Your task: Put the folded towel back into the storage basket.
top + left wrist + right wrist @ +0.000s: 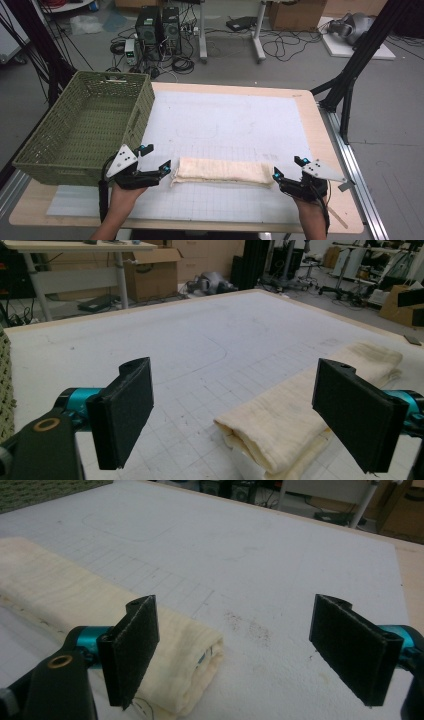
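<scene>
Lying lower centre of high view: towel (220,172) folded on mat (225,120) | left gripper (156,159) jaws apart at its left end | right gripper (287,167) jaws apart at right end | basket (45,150) upper left

The person's two forearms come in from the bottom edge of the high view, one at each side. The left hand (122,196) holds the left gripper (156,158) low over the table, and this gripper points to the right and a little forward. Its jaws stand wide apart with nothing between them. The right hand (311,207) holds the right gripper (287,168), which points to the left and forward. Its jaws are also spread wide and hold nothing. Each gripper carries a grey three-cornered plate on top
</scene>
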`<act>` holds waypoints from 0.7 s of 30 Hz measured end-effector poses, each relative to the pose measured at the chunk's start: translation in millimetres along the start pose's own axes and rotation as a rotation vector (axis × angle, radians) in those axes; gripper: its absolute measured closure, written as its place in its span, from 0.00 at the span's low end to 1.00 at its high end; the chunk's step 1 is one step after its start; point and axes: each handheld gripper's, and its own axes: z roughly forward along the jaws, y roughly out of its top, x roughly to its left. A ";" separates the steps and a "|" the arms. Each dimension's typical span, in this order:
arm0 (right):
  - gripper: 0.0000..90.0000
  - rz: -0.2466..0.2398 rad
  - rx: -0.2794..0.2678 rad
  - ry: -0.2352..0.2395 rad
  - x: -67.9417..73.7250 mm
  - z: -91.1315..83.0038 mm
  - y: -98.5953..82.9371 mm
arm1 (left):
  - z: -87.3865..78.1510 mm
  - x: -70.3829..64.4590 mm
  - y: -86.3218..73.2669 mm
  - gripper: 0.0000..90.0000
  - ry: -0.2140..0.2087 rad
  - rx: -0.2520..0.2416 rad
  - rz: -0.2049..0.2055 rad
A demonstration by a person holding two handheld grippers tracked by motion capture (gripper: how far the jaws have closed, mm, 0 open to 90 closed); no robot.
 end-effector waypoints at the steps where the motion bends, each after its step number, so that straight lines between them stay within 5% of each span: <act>1: 0.18 0.000 0.001 -0.014 0.4 -0.3 -0.1 | -0.1 -0.2 0.1 0.19 -0.002 -0.001 0.002; 21: 0.18 0.002 0.009 -0.005 -0.2 3.0 -1.0 | 1.6 -2.3 -0.7 0.19 -0.012 0.021 0.011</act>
